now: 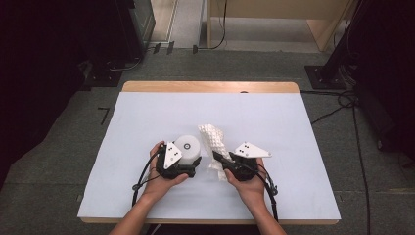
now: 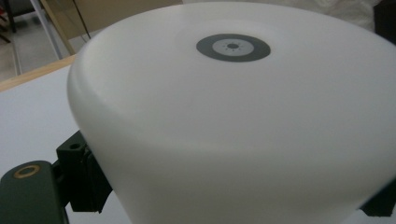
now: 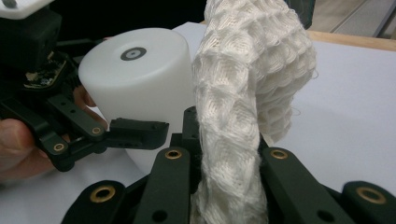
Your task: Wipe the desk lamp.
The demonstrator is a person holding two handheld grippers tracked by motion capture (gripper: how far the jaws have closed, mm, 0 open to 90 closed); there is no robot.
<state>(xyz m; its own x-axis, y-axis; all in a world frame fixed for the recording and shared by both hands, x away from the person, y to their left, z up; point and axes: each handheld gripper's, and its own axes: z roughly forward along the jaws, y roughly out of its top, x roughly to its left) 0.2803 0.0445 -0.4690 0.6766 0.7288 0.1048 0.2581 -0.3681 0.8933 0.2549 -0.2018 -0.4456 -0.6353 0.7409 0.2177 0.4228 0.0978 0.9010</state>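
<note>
Left gripper [image 1: 192,166] clamps an upturned white cup [image 1: 188,147], one jaw on each side wall; its base, marked with a grey ring, faces up above the jaws. Right gripper [image 3: 224,154] pinches a white waffle-weave cloth [image 3: 243,93], which rises from between the pressed jaws and folds over just beside the cup. Both hover close over the white table sheet [image 1: 147,122].

High view looked down on table [image 1: 147,112] from above; gripper views sat close, sharing white cup [image 2: 233,116].
</note>
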